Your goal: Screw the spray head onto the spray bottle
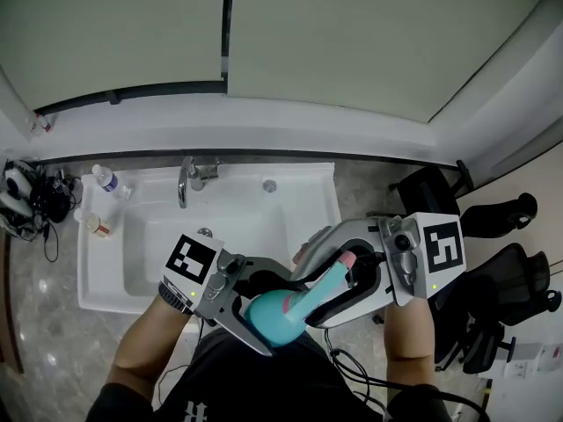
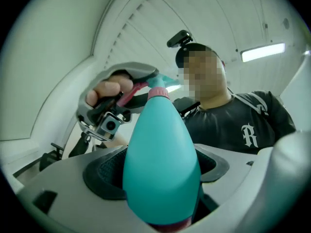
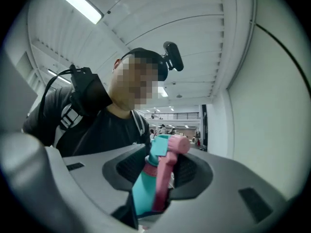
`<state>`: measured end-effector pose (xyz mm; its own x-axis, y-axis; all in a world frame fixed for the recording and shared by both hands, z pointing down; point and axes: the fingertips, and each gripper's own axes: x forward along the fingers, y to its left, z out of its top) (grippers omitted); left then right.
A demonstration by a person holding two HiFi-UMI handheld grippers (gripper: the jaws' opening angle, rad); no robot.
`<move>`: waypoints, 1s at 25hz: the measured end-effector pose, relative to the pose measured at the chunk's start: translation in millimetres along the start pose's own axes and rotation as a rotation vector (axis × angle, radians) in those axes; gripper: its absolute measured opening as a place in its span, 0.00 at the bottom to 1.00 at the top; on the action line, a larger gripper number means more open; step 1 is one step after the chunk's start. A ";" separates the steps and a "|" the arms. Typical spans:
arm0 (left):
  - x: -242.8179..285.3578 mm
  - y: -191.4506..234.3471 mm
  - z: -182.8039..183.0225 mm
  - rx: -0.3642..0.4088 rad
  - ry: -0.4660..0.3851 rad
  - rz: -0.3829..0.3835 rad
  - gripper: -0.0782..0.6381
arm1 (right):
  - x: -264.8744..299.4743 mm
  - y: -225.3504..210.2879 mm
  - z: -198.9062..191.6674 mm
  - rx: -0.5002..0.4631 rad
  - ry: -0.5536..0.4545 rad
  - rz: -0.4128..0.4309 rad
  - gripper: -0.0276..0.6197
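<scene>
A person stands at a white sink point(image 1: 98, 275) with a tool in each hand, and the teal spray bottle point(image 2: 161, 164) hangs in the air between them, in front of the person's body and just off the sink's front edge, resting on nothing. The left hand-held gripper point(image 1: 271, 313) is clamped around the bottle's wide body, both pads pressed to its sides. That grip looks meant to stop the bottle from turning. The bottle lies tilted, its narrow neck pointing across toward the other hand.

There the right hand-held gripper point(image 1: 330, 290) is closed on the spray head point(image 3: 163, 171), with the pink trigger point(image 3: 162, 193) and the teal top between its pads. The two tools face each other along the bottle's length, which looks like the way to twist the head while the body stays put.

The head sits on the neck with its pink collar point(image 2: 158, 92) against the bottle's shoulder, so the job appears to be at the tightening stage. How far the thread has gone cannot be seen.

The faucet point(image 1: 187, 181) is off, and the grey counter point(image 1: 48, 280) beside the sink plays no part.
</scene>
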<state>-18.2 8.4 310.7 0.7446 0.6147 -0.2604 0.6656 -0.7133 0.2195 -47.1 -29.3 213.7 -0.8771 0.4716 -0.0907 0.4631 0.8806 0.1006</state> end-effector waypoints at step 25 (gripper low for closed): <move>-64.6 82.9 7.7 0.140 0.132 0.776 0.64 | -48.6 -68.8 -29.6 0.181 0.070 -0.695 0.23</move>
<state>-11.5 -93.0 338.5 0.9984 -0.0459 0.0335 -0.0510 -0.9841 0.1703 -40.0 -114.2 240.5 -0.9799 -0.1991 -0.0096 -0.1964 0.9727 -0.1235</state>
